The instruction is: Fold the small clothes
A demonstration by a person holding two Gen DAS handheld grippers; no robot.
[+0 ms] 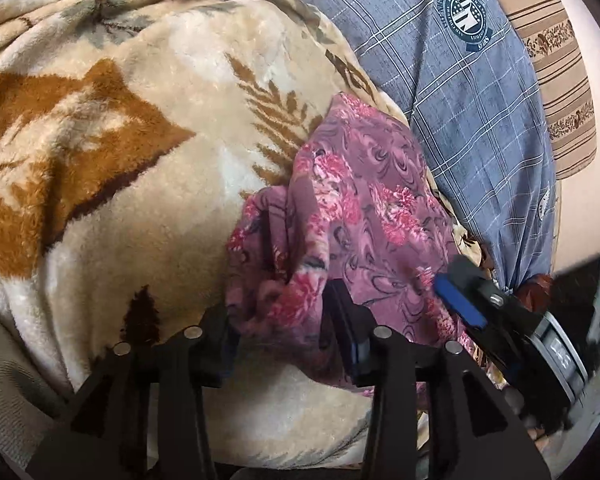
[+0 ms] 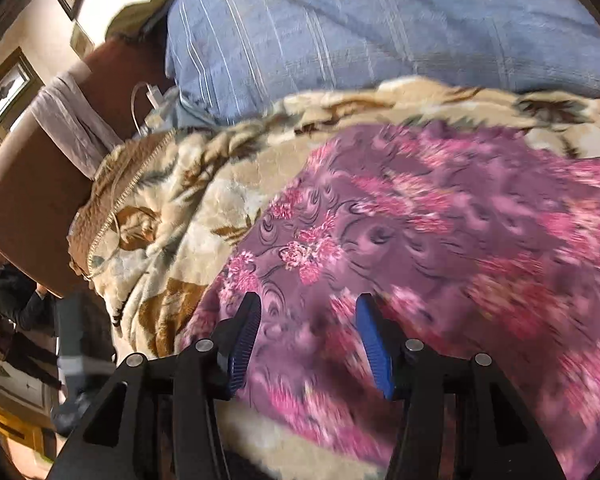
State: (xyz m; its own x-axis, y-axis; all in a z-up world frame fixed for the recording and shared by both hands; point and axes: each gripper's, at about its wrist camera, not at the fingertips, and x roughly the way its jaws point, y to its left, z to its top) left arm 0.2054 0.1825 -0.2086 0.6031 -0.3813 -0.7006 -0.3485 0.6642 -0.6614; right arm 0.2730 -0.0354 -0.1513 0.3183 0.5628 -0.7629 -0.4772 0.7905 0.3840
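A small purple garment with pink flowers (image 1: 352, 208) lies bunched on a cream and brown plush blanket (image 1: 140, 140). My left gripper (image 1: 284, 320) is open, its fingers wide apart around the garment's near edge, with cloth lying between them. My right gripper (image 1: 460, 304) shows at the garment's right edge in the left wrist view. In the right wrist view the garment (image 2: 440, 220) spreads wide and blurred, and my right gripper (image 2: 308, 328) is open just over its near edge, fingers either side of the cloth.
A blue checked pillow (image 1: 460, 80) lies beyond the garment, with a striped tan pillow (image 1: 548, 60) behind it. In the right wrist view a brown headboard (image 2: 40, 200), a white cable (image 2: 144, 96) and the blue pillow (image 2: 380, 32) sit at the back.
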